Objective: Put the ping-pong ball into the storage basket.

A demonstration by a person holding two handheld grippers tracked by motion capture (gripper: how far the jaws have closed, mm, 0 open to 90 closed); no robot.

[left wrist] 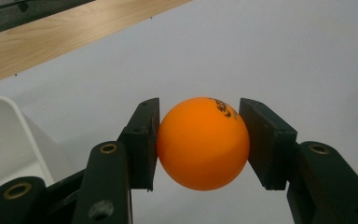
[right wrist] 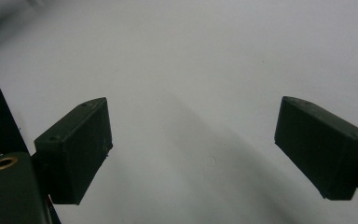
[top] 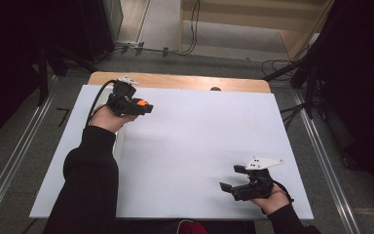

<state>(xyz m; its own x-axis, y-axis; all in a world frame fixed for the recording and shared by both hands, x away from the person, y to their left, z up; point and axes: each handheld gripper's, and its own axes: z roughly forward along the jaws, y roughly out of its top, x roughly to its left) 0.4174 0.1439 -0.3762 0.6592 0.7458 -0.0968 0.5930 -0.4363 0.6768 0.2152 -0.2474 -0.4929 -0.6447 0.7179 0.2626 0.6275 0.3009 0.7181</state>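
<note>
- My left gripper [top: 143, 106] is up at the far left of the flat white board [top: 199, 146] that covers the table, and its two black jaws are clamped on a small, glossy orange plastic ball [top: 142, 103].
- In the left gripper view that ball [left wrist: 203, 143] sits squarely between the two flat black pads [left wrist: 142, 140], touching both, with a dark printed mark on its upper right side.
- The ball is held above the white board rather than resting on it.
- At the left edge of the same view I see part of a white plastic container [left wrist: 14, 140] with a rounded rim, close beside the gripper.
- A strip of light wooden tabletop [top: 175, 80] shows beyond the board's far edge.
- My right gripper [top: 231, 187] is near the board's near right corner, jaws spread wide with nothing between them.
- In the right gripper view its pads [right wrist: 77, 147] stand well apart over bare white board.
</note>
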